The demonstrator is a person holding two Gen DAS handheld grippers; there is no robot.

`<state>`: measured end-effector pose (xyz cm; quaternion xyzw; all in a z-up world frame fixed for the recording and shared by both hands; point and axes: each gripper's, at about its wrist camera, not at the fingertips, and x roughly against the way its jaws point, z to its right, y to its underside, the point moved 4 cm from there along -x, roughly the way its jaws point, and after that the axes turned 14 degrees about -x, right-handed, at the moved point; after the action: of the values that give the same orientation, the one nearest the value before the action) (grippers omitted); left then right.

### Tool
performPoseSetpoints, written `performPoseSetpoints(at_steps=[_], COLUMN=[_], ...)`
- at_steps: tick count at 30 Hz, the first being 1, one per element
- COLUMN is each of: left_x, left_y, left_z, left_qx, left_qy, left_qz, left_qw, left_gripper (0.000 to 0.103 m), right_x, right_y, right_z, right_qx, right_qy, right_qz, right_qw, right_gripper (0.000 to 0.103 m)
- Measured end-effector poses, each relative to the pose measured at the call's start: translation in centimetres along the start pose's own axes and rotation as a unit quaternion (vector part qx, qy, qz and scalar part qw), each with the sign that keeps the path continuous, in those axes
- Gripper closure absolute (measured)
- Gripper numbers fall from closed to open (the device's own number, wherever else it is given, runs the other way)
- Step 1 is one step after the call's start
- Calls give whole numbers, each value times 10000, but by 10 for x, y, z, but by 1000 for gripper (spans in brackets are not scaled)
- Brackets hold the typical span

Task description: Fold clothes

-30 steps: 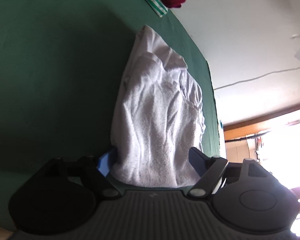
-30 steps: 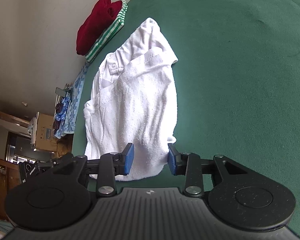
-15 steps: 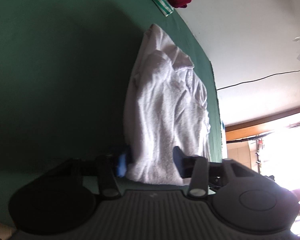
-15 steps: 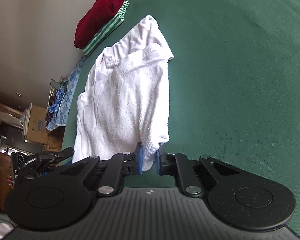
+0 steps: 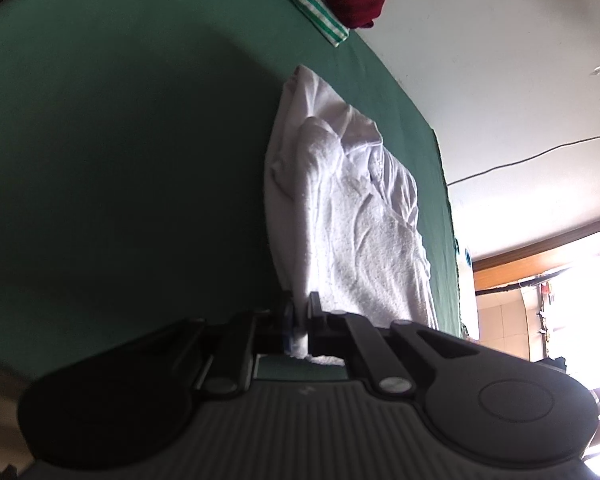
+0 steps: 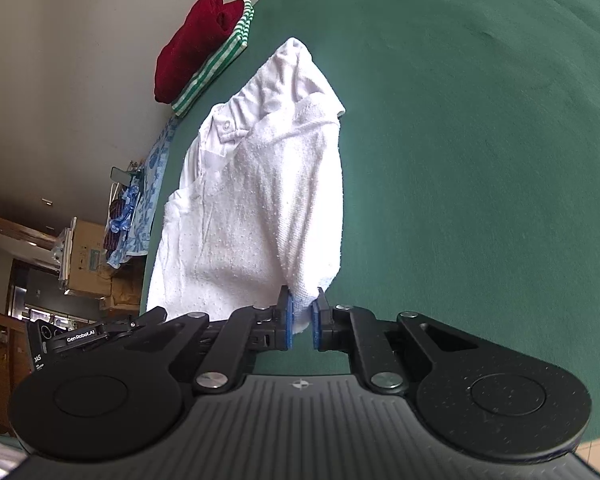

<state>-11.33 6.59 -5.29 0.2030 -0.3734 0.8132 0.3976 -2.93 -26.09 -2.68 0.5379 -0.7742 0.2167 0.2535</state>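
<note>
Both tongs, left (image 5: 298, 320) and right (image 6: 302, 316), clamp the near hem of the white shirt (image 6: 256, 200). Thin bites: lift unevenly and 1 corner slips free.

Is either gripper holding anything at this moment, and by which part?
Both hold the white garment by its near edge: the right gripper pinches one near corner, the left gripper is shut on the other near corner.
</note>
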Motion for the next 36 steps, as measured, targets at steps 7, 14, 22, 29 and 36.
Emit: performPoseSetpoints(at_steps=[7,14,22,29,36], left_x=[22,36,14,5,-16], left_y=[16,-6,22,32,33], left_z=[-4,3,-1,2,-6], left_qx=[625,587,18,-123,654], left_qy=[-101,-339,-739,-443,-79], left_qz=[-299,29,-635,-888,-556], left_qw=[9975,9977,9952,9950,9963], left_gripper=[103,103,98,55,100], right_x=[21,19,9,7,-10], right_y=[8,-14,-11,-8,-13], right_z=[2,-17,-6,19,27], right_qx=[-465,-536,765,-293,-982], right_qy=[2,45,893,362,-19], right_qz=[-478,-552,-645,-816,-804], right_qw=[9978,9970,9910,9956,9919], right_gripper=[95,95,61,60,91])
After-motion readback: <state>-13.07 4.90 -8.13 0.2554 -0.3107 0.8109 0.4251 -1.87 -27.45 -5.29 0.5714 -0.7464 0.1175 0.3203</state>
